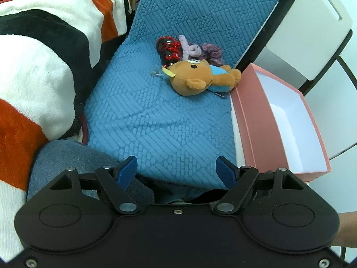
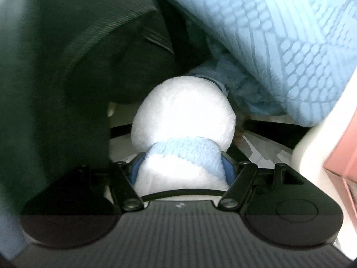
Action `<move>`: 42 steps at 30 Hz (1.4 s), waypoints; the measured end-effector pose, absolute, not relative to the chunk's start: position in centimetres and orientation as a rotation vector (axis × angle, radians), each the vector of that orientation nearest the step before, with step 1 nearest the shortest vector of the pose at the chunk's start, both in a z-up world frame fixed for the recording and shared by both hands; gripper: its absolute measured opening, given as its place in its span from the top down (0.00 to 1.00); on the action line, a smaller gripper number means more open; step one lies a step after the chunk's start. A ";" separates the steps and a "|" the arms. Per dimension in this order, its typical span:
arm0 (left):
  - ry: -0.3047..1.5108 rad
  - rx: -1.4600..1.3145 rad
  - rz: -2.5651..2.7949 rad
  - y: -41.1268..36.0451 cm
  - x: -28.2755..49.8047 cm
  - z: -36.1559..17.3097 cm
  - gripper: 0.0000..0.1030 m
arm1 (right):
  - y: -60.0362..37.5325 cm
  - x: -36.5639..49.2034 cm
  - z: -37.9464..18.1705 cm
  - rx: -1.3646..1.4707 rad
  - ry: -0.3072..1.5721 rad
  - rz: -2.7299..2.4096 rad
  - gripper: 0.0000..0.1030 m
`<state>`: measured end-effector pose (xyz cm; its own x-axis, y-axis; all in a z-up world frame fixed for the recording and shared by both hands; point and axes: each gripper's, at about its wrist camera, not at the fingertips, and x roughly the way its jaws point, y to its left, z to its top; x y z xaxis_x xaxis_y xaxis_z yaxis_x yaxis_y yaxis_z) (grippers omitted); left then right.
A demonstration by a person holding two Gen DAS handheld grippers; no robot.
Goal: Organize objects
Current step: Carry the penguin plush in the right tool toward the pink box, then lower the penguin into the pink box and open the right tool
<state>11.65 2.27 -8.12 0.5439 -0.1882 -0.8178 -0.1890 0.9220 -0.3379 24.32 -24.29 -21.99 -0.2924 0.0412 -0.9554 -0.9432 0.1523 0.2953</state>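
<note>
In the left wrist view a brown plush bear lies on the blue textured bed cover. Behind it lie a red and black coiled item and a purple plush piece. An open pink box with a white inside stands at the bed's right edge, touching the bear's feet. My left gripper is open and empty, well short of the toys. In the right wrist view my right gripper is shut on a white and light-blue plush toy, held beside the bed edge.
A striped red, white and black blanket covers the bed's left side. A white cabinet stands behind the box. In the right wrist view the blue cover hangs at upper right, dark fabric fills the left, and a pink box edge shows at right.
</note>
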 end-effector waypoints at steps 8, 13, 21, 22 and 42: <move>0.976 -0.415 0.003 1.7 11.4 -5.8 0.26 | -26.6 24.1 -13.3 -0.805 1.386 1.332 0.31; 0.946 -0.410 -0.005 1.0 11.7 -3.5 0.26 | -27.4 25.1 -8.7 -0.688 1.328 1.304 0.33; 0.899 -0.401 -0.023 0.0 12.6 0.0 0.26 | -30.5 28.0 -0.4 -0.531 1.178 1.249 0.33; 0.893 -0.403 -0.027 -0.3 12.7 0.4 0.26 | -31.0 28.6 0.6 -0.512 1.165 1.237 0.33; 0.885 -0.410 -0.038 -2.7 11.5 0.3 0.26 | -40.5 51.3 -3.8 -0.099 0.979 0.617 0.67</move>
